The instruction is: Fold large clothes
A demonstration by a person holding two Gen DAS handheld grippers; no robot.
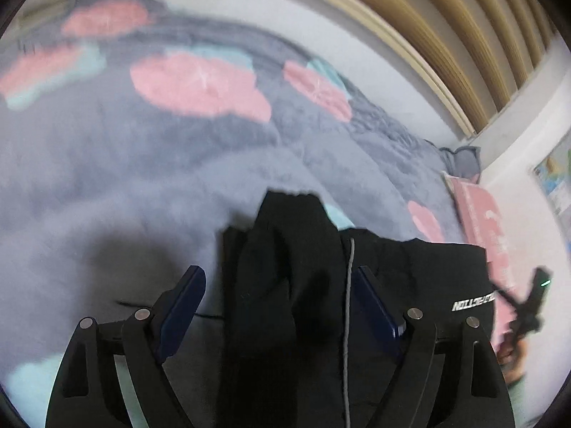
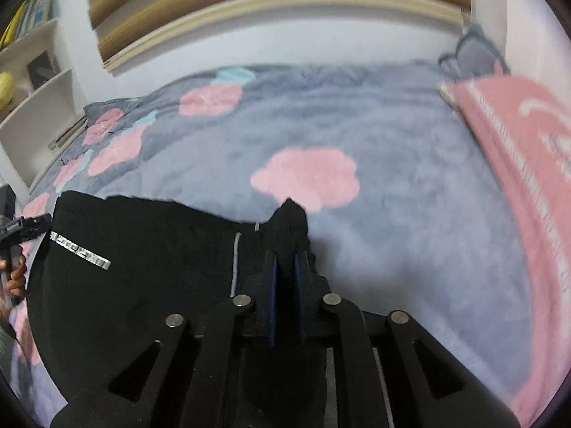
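A black garment (image 1: 410,267) with white lettering (image 1: 473,303) and a grey drawstring (image 1: 348,303) lies on the bed. My left gripper (image 1: 278,271) is open wide and straddles a bunched fold of it. Bare blanket shows between the fold and the left finger (image 1: 185,296). In the right wrist view the same black garment (image 2: 142,249) spreads to the left. My right gripper (image 2: 287,255) is shut on its right corner, and a tip of cloth pokes out beyond the pads.
A grey fleece blanket (image 2: 392,135) with pink cloud shapes covers the bed. A pink pillow (image 2: 517,160) lies along the right side. Behind are a white wall and wooden slats (image 1: 446,18). White shelves (image 2: 35,89) stand far left. A hand (image 2: 16,274) holds the other tool.
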